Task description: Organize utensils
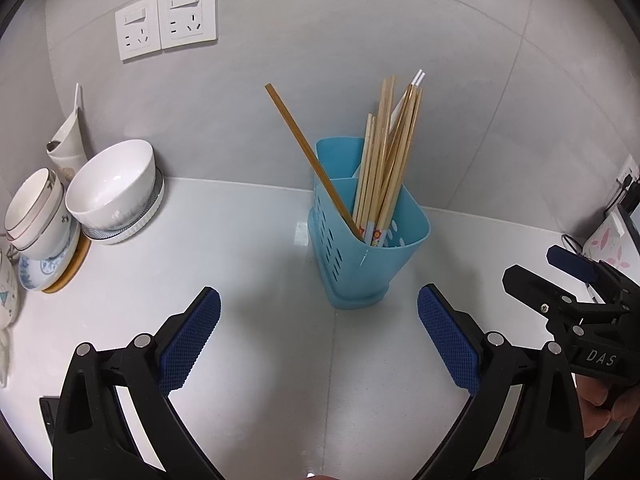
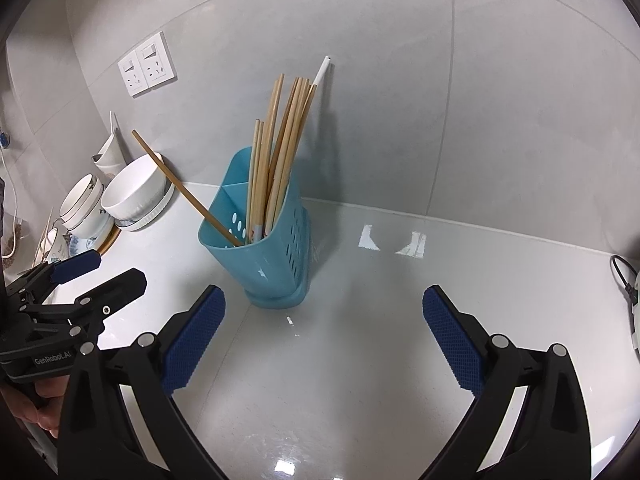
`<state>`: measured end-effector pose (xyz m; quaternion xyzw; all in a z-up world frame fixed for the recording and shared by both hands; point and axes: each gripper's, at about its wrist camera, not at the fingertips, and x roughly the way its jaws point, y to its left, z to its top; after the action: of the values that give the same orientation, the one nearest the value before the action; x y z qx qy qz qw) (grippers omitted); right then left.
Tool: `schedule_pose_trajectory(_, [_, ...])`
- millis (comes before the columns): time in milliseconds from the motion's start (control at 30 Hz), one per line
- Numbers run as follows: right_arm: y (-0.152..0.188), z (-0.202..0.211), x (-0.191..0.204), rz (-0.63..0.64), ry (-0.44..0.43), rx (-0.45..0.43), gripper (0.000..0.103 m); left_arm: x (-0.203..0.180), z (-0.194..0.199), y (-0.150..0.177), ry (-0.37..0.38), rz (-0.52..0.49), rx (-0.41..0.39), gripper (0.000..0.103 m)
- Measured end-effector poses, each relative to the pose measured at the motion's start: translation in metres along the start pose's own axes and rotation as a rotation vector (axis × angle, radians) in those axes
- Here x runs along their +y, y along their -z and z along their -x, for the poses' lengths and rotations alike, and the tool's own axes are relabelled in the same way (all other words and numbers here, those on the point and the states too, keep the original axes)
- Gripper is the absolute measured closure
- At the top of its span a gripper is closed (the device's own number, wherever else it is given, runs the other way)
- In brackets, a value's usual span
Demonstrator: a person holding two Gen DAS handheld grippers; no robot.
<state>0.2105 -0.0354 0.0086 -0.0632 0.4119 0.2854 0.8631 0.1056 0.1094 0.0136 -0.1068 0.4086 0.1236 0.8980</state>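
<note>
A blue perforated utensil holder (image 1: 360,256) stands upright on the white counter near the wall corner. It holds a bunch of wooden chopsticks (image 1: 384,160) standing upright and one darker chopstick (image 1: 308,152) leaning out to the left. The holder also shows in the right wrist view (image 2: 264,256), with the bunch (image 2: 276,152) and the leaning chopstick (image 2: 184,188). My left gripper (image 1: 320,340) is open and empty, just in front of the holder. My right gripper (image 2: 324,336) is open and empty, in front and right of the holder.
Stacked white bowls (image 1: 112,188) and plates (image 1: 44,268) sit at the left against the wall, also in the right wrist view (image 2: 132,192). Wall sockets (image 1: 168,20) are above them. Cables (image 2: 624,276) and a pink-patterned item (image 1: 604,244) lie at the far right.
</note>
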Motion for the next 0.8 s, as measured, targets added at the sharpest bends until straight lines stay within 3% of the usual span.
schedule_pose_trajectory(800, [-0.0006,0.0005,-0.0055,-0.002,-0.007,0.007,0.008,-0.0051,-0.0006,-0.0013,-0.027,-0.024,-0.010,0.006])
